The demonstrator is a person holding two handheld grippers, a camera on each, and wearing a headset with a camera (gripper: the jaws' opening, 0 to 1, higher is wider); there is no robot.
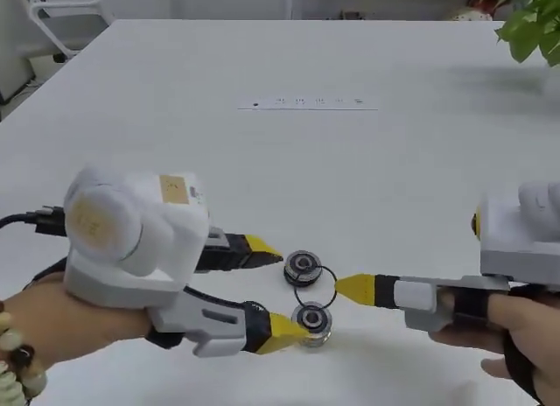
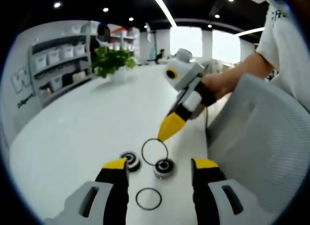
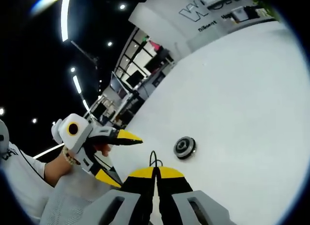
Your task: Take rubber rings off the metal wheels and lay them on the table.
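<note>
In the head view, two metal wheels are lying flat close to the worktop's near edge with their hubs facing up: the far wheel and the near wheel. The rubber ring is showing between them as a thin, nearly round loop, so it has no long axis to point. The right gripper is reaching in from the right edge, its jaws pressed together on the ring's right side. The left gripper is holding its jaws wide apart, with one yellow tip beside each wheel. A label on its housing is too blurred to read. Toward the far edge a recessed strip is carrying small marks that cannot be read. A plant is leaning in at the far right corner.

In the left gripper view, the second ring is lying flat on the worktop between the spread jaws. Beyond it are sitting the far wheel and the near wheel. The rubber ring is standing tilted, with its open face toward the camera. Its top is pinched by the right gripper. A large "W" is showing on the wall; the smaller lettering is illegible. A plant and a mesh chair back are standing around the worktop.

In the right gripper view, the closed jaws are clamping the rubber ring. The far wheel is lying just beside them, and the left gripper is gaping behind.
</note>
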